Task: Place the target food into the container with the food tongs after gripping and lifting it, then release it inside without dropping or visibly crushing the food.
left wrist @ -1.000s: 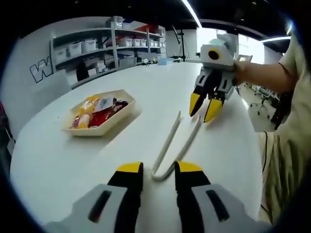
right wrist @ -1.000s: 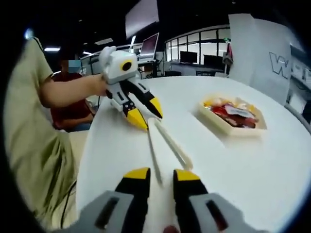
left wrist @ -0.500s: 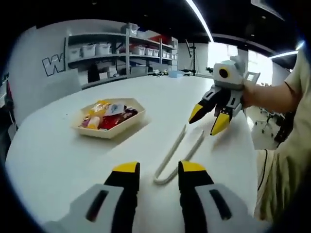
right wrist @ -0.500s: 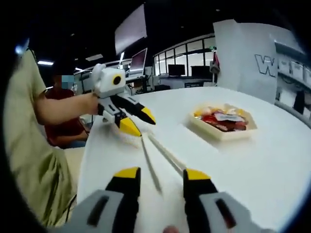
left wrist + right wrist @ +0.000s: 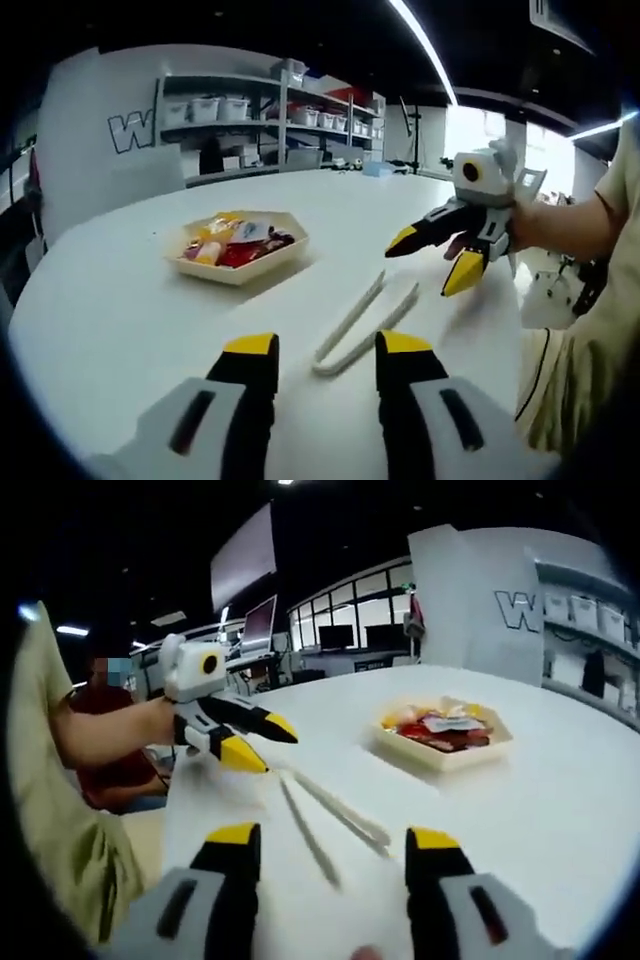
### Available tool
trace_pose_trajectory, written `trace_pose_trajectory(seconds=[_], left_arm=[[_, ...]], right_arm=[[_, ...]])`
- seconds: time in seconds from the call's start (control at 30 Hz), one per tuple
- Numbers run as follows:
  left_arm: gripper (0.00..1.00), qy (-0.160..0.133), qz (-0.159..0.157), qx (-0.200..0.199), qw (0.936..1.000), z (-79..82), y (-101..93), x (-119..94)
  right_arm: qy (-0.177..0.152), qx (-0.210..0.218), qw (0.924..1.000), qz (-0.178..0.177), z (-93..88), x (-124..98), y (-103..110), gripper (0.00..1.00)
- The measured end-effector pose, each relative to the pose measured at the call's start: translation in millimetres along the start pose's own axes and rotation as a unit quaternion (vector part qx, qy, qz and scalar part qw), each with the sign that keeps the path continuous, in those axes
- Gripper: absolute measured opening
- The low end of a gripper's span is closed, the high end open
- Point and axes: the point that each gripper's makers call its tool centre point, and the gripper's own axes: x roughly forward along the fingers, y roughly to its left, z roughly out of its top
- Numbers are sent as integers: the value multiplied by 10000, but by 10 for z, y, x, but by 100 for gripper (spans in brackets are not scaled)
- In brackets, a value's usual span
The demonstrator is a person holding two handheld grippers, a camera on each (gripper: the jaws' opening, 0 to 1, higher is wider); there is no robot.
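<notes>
The left hand-held gripper (image 5: 315, 350) is released, its jaws spread wide and empty, with the closed bend of the food tongs (image 5: 362, 321) lying flat on the white worktop (image 5: 120, 320) just ahead, between the jaw tips. The long axis of the tongs runs away from this gripper, and their two open tips point toward the right hand-held gripper (image 5: 432, 257), which hovers above those tips, jaws parted and holding nothing. In the right gripper view the tongs (image 5: 325, 815) lie lengthwise between its own spread jaws. Judged from this, either gripper is near; the left is at the bend, the right at the tips. The tray (image 5: 238, 247) of food sits well apart, forward-left of the left gripper. Legible writing: a large "W" on the wall panel (image 5: 520, 608); further letters are cut off.
</notes>
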Motion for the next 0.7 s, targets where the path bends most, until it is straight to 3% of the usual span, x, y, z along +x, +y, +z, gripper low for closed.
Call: trace_pose_trajectory(seconds=[0.43,0.7], left_arm=[[42,-163,243,-205,9994,86,0,-139],[52,-226,456,-312,9982,185,-5,-217]], right_arm=[[-113,160,9993,-303,71,-75,59,70],[-195,319,9976,-590,161,-123,28,79]])
